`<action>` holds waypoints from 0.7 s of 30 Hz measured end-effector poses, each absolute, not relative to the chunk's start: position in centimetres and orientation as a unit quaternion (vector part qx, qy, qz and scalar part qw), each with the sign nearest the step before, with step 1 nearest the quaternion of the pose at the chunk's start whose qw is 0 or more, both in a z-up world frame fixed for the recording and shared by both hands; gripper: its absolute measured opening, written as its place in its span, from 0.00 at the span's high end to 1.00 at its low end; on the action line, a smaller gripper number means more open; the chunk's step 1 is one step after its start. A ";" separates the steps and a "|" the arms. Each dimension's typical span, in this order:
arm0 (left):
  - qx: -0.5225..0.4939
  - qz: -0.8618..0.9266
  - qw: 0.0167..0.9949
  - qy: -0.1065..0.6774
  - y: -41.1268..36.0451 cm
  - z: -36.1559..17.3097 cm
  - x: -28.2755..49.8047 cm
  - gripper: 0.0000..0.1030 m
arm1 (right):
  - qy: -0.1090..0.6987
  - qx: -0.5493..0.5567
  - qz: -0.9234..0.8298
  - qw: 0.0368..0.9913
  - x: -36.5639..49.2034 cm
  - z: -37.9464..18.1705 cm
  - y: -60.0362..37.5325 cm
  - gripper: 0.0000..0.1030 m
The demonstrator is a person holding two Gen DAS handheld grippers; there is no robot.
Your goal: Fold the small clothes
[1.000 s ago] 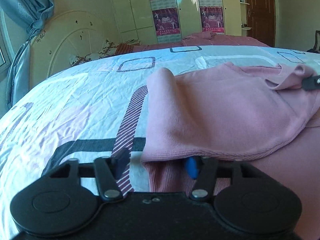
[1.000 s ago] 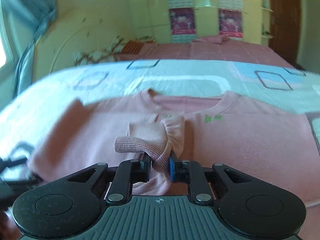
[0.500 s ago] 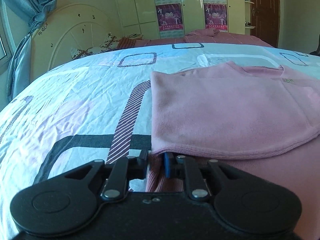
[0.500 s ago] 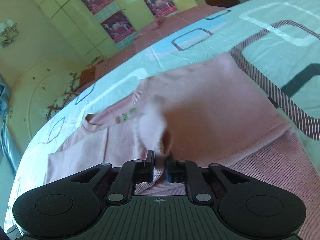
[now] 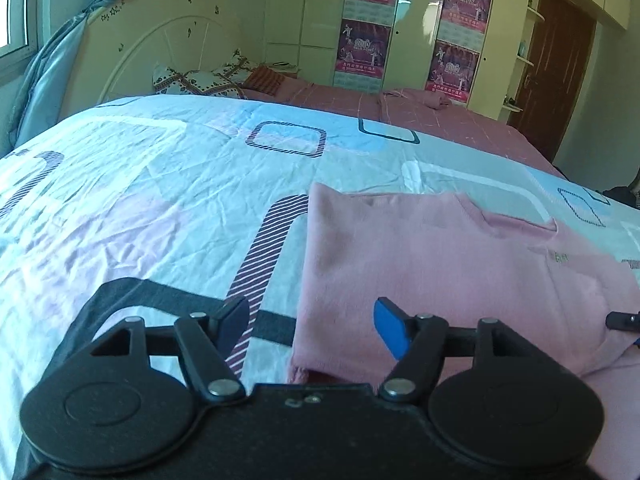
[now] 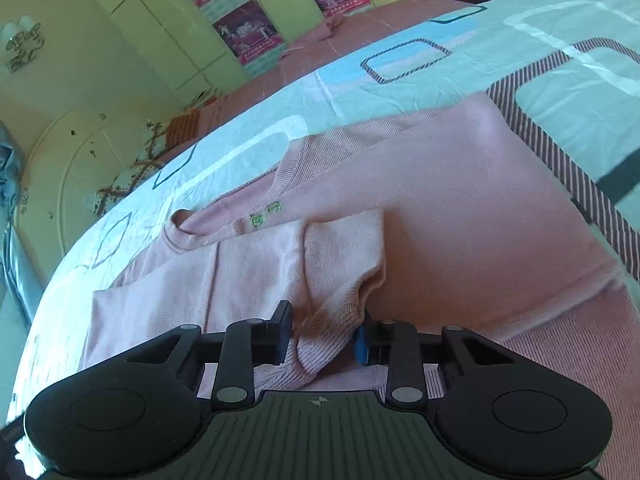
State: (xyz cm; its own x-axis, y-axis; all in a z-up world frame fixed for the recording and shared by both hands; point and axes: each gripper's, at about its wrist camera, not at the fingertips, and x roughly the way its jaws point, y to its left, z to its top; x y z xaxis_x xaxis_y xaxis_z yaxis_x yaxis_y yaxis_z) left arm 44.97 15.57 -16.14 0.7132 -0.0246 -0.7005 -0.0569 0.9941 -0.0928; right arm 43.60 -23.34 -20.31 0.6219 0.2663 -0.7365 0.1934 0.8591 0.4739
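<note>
A small pink sweater (image 5: 440, 264) lies flat on the bed, its left side folded over the body. My left gripper (image 5: 312, 326) is open and empty, its jaws wide apart over the sweater's folded left edge. In the right wrist view the sweater (image 6: 460, 208) shows its collar and a green chest logo (image 6: 265, 215). My right gripper (image 6: 323, 336) is open, and the ribbed sleeve cuff (image 6: 324, 344) lies loose between its jaws on the sweater's body.
The bed has a light blue quilt (image 5: 160, 200) with striped square patterns. A pink sheet (image 5: 420, 108), pillows (image 5: 200, 80) and a white headboard (image 5: 160, 52) lie beyond. Wardrobes with posters (image 5: 364, 20) and a brown door (image 5: 560, 72) stand behind.
Both grippers were shut on the sweater's cloth and have opened, letting it go. The folded side and the sleeve now lie on the sweater's body.
</note>
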 end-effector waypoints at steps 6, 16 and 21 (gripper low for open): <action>-0.096 0.006 0.911 0.402 15.9 -18.3 50.8 0.46 | 0.439 0.253 0.033 0.861 44.9 -20.2 -22.9 0.83; -0.106 0.010 0.910 0.401 16.3 -20.0 55.2 0.56 | 0.340 0.115 0.058 0.932 44.1 -16.1 -20.6 0.94; -0.077 0.031 0.923 0.376 15.6 -20.3 54.7 0.85 | 0.398 0.108 0.016 0.911 45.1 -19.4 -21.9 0.94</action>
